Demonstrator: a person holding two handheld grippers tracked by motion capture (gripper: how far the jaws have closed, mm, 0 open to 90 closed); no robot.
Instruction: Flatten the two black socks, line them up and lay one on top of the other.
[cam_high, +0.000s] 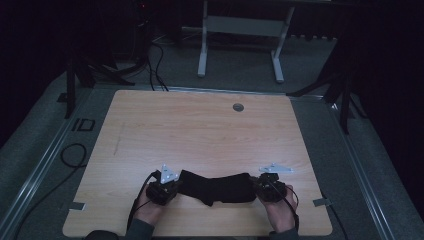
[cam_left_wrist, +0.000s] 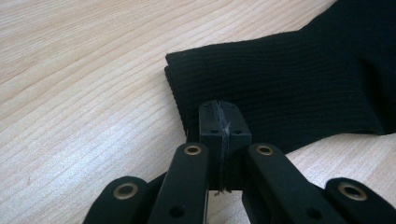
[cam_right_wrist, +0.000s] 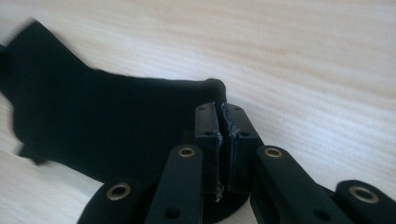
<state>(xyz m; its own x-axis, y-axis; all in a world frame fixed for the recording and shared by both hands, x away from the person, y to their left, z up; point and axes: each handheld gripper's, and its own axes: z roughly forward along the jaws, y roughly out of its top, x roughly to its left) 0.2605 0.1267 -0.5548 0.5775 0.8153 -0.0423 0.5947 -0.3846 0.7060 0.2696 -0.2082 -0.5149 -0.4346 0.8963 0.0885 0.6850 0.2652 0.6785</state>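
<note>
Sock (cam_high: 216, 188) stretched between two hand-held grippers, low in the frame on the wooden bench (cam_high: 200, 130).

Left hand-held gripper (cam_high: 165, 187) has its jaws closed tight on the ribbed cuff edge; right hand-held gripper (cam_high: 269, 186) is pinched shut on the other end. Black fabric lies flat, slightly sagging mid-span, hands (cam_high: 150, 210) behind each.
</note>
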